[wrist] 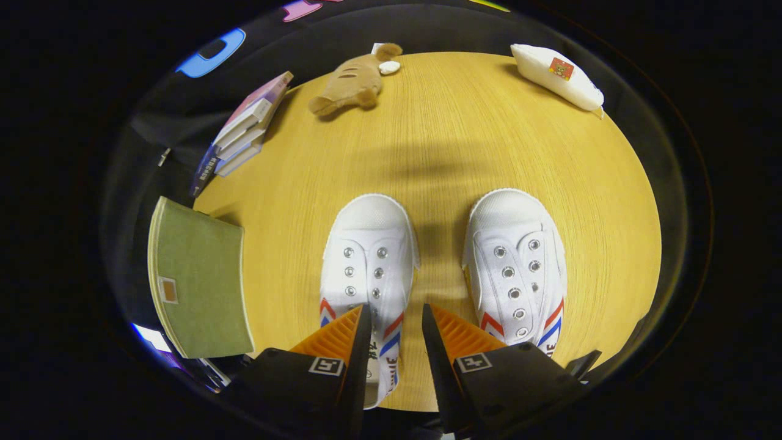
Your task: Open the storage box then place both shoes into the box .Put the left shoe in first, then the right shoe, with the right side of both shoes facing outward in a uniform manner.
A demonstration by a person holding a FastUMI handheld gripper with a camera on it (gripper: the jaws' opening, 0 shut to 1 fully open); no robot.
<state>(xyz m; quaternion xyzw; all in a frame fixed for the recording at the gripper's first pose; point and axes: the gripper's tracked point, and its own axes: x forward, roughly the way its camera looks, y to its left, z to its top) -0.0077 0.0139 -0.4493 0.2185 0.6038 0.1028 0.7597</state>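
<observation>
Two white canvas shoes with red and blue side stripes stand side by side on the round wooden table (464,134), toes pointing away from me. My gripper (396,310) hovers over their heel ends, open. One finger overlaps the opening of the left-hand shoe (369,244). That shoe's striped right side lies in the gap between the fingers, with bare table showing beside the other finger. The right-hand shoe (516,256) sits just outside that finger. The green storage box (201,281), with a small orange label, lies shut at the table's left edge.
A stack of books (244,131) rests beyond the box at the far left. A brown plush toy (351,82) lies at the far edge, and a white pouch (556,76) at the far right. Bare wood stretches beyond the shoes' toes.
</observation>
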